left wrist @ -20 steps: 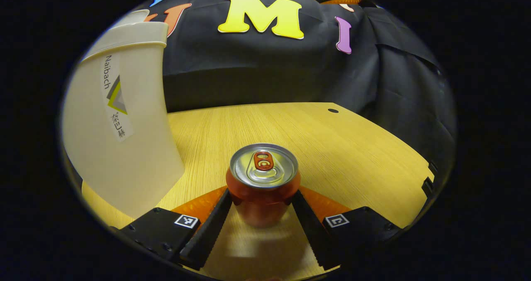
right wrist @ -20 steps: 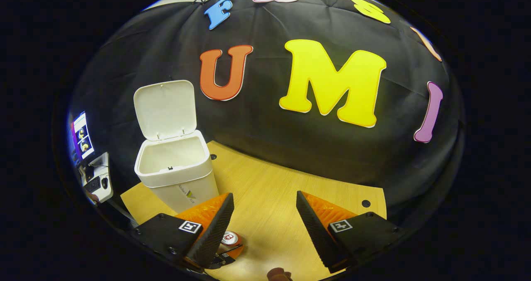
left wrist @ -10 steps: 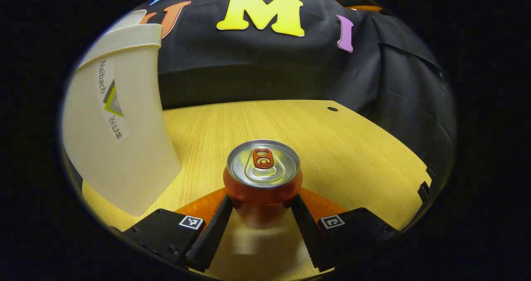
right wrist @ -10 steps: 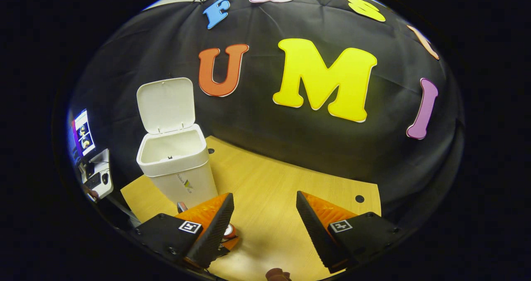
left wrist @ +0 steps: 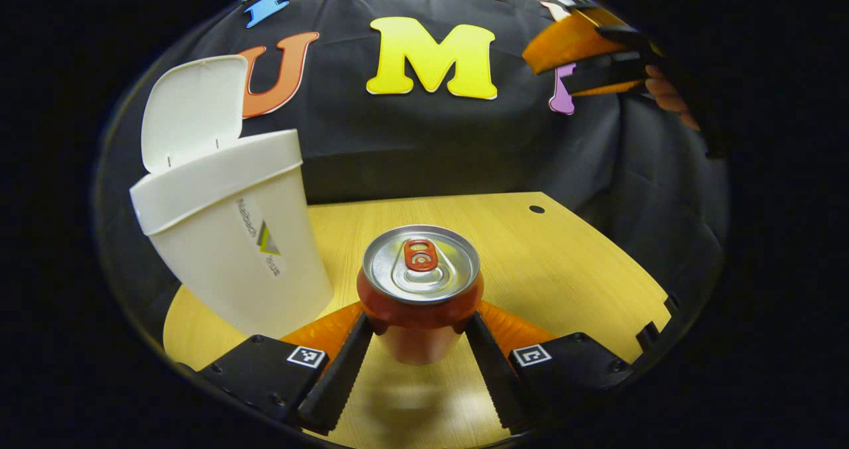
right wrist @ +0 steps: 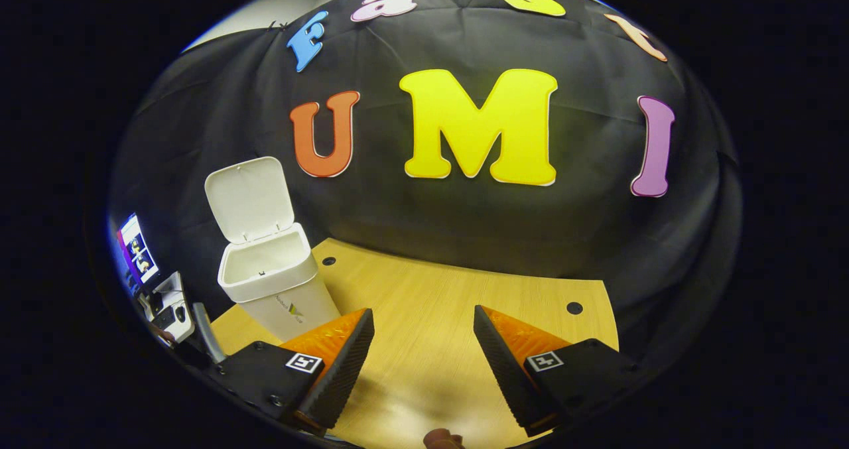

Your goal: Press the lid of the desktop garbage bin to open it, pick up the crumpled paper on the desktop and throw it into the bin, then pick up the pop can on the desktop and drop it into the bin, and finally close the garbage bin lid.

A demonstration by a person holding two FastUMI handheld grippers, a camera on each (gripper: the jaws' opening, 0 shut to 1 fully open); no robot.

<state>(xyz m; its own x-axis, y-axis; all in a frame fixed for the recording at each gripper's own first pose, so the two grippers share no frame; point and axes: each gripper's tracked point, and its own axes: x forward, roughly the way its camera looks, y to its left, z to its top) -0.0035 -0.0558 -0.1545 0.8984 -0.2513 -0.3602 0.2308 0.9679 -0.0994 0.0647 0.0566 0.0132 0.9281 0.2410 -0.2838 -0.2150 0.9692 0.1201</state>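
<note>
- Left gripper view: left gripper (left wrist: 419, 343) clamped one pop can (left wrist: 420, 290) between both fingers, above the desktop (left wrist: 570, 263).
- One garbage bin (left wrist: 232, 237) stood at left, its one lid (left wrist: 192, 107) raised.
- Right gripper (left wrist: 584, 54) appeared at upper right.
- Right gripper view: right gripper (right wrist: 424, 349) was spread, holding nothing.
- One garbage bin (right wrist: 275, 286) stood at left, lid (right wrist: 249, 197) open.
</note>
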